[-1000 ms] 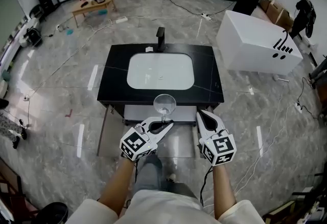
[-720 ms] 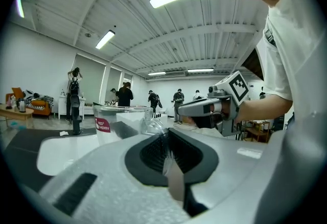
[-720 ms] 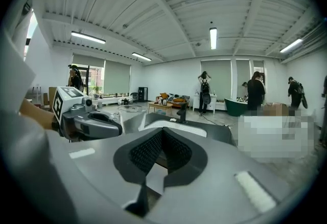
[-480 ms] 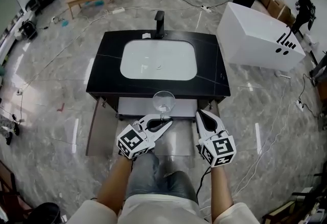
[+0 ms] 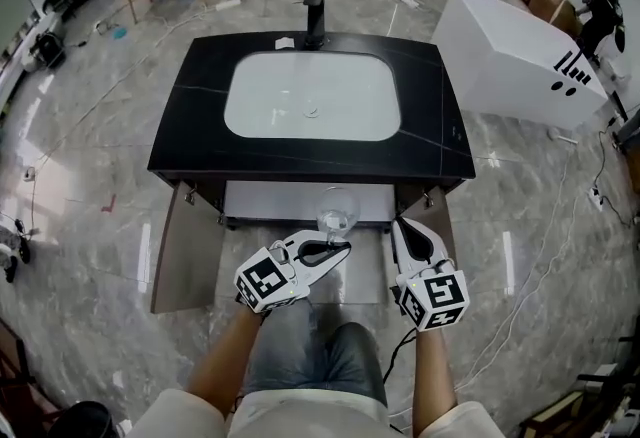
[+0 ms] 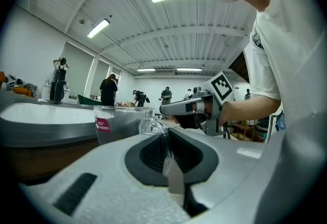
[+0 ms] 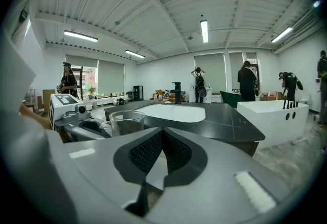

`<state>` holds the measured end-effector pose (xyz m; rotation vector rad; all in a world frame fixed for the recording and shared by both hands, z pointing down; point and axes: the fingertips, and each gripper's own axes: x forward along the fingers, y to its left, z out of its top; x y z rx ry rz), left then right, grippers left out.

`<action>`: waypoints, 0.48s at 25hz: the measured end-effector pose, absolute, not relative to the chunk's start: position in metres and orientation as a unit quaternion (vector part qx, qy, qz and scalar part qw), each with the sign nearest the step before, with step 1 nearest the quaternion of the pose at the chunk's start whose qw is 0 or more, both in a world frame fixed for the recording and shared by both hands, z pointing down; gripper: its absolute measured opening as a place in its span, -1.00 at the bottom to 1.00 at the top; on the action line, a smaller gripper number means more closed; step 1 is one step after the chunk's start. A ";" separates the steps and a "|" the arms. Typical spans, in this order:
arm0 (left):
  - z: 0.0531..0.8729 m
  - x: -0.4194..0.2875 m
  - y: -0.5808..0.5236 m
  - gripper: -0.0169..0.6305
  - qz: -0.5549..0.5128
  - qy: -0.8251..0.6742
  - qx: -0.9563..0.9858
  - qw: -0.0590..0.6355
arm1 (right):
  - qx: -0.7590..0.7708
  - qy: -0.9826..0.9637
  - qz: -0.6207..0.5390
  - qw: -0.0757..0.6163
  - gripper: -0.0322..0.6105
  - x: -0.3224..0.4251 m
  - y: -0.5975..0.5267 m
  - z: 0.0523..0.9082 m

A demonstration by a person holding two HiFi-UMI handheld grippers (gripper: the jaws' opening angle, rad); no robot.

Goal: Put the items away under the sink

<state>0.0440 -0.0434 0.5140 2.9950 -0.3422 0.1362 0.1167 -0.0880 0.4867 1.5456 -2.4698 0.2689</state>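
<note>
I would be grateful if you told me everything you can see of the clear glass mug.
The clear glass mug looks like thin, see-through glass and seems empty. It has a round open rim, a looped handle and a small magenta label on its side. It is upright in the air before the open cabinet under the sink. Only the left gripper, shut on the handle, touches it.

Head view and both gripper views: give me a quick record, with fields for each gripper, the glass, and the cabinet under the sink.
left gripper: shut on the handle of the glass cup
right gripper: shut, nothing between its jaws
cabinet doors: both swung open
glass cup: clear, upright, held in front of those doors
sink basin: white, set in the black countertop
</note>
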 end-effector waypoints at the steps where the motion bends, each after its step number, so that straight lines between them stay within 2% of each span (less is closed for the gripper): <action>1: 0.524 0.046 -0.047 -0.92 0.046 -0.108 0.991 0.061 | 0.526 -0.838 0.092 0.108 -0.88 0.117 -0.091 0.496; 12: 0.655 0.054 -0.102 -0.92 0.051 -0.065 0.996 0.043 | 0.523 -0.839 0.103 0.105 -0.88 0.125 -0.138 0.643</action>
